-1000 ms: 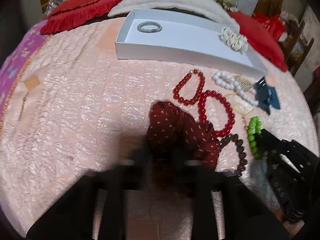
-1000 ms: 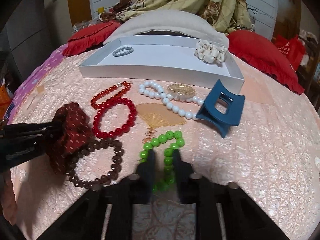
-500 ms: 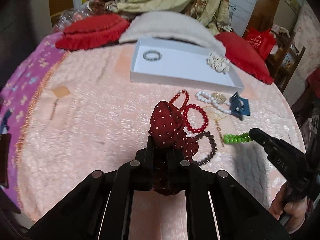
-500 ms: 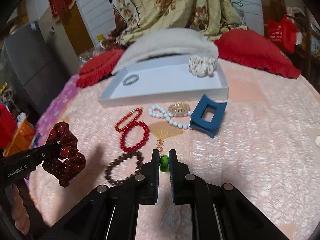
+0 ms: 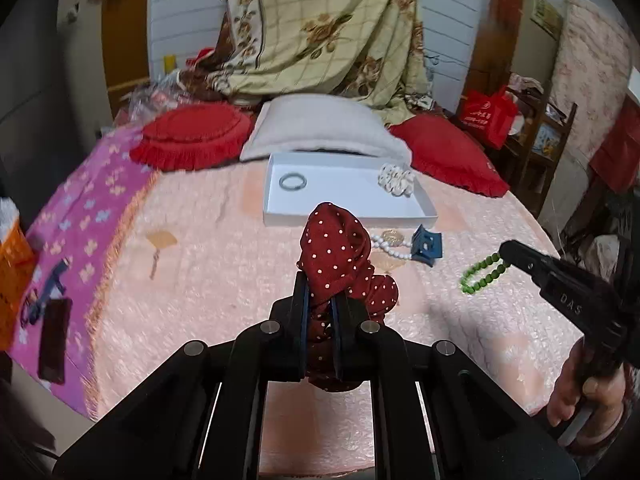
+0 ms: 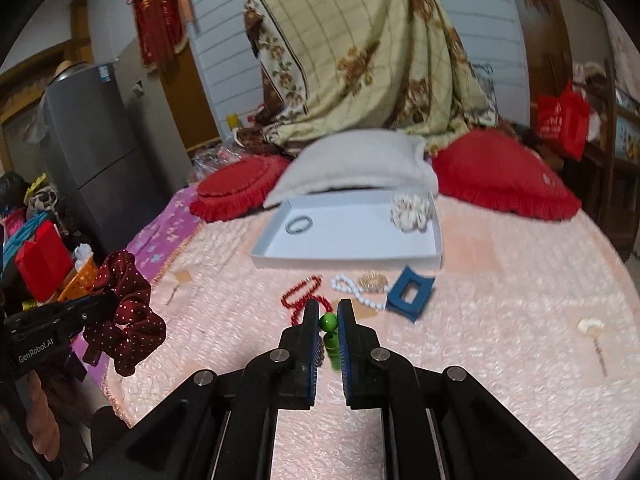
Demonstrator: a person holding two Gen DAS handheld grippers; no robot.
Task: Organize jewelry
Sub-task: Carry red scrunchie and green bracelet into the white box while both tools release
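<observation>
My left gripper [image 5: 320, 292] is shut on a dark red polka-dot scrunchie [image 5: 336, 256] and holds it high above the pink bedspread; the scrunchie also shows in the right wrist view [image 6: 124, 312]. My right gripper [image 6: 329, 312] is shut on a green bead bracelet [image 6: 329, 322], lifted off the bed; the bracelet dangles from it in the left wrist view [image 5: 482, 274]. A white tray [image 5: 348, 216] at the back holds a grey bangle [image 5: 293, 181] and a cream scrunchie [image 5: 396, 180].
On the bedspread in front of the tray lie a red bead bracelet [image 6: 300, 300], a white pearl strand [image 6: 354, 290], a gold piece [image 6: 372, 281] and a blue hair claw [image 6: 410, 294]. Red cushions [image 5: 192, 136] and a white pillow [image 5: 320, 128] sit behind the tray.
Both grippers have risen and pulled back from the bed, the left one carrying the scrunchie and the right one the green bracelet. The jewelry on the bed now looks farther off.
</observation>
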